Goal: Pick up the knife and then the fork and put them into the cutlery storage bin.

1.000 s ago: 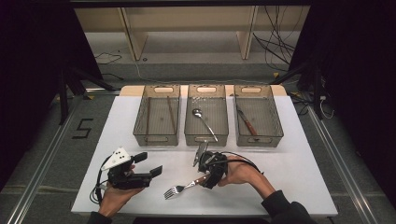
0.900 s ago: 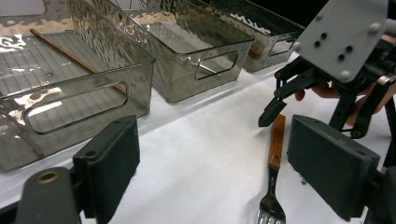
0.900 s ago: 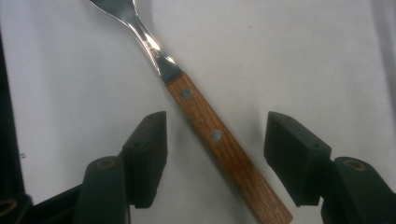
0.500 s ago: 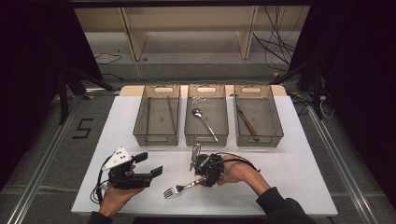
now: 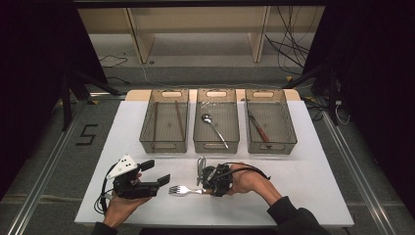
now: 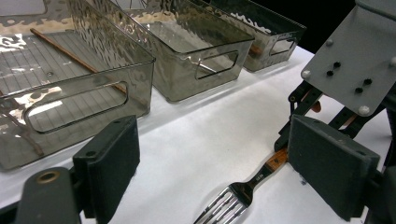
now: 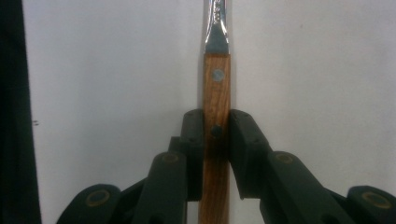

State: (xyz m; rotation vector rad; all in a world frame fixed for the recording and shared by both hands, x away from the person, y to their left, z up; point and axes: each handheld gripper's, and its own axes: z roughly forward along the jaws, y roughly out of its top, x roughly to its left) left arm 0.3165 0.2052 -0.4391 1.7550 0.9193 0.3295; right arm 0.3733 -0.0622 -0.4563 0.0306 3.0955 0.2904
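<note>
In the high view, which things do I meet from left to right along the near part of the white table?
Left hand-held gripper with grey three-cornered plate → silver fork with wooden handle → right hand-held gripper, its jaws just closing on the fork's handle.

Two black jaw pads of the left gripper (image 6: pixel 215 177) rise from the bottom corners, standing wide apart with nothing between them but the white table (image 6: pixel 205 135). Beyond the gap a fork (image 6: pixel 243 193) lies on the table, tines toward the camera, its wooden handle running up to the right gripper (image 6: pixel 299 123), which sits under a grey plate (image 6: pixel 355 60). Three clear smoky bins (image 6: pixel 140 60) stand in a row behind; the nearest holds a thin wooden stick (image 6: pixel 65 53).
</note>
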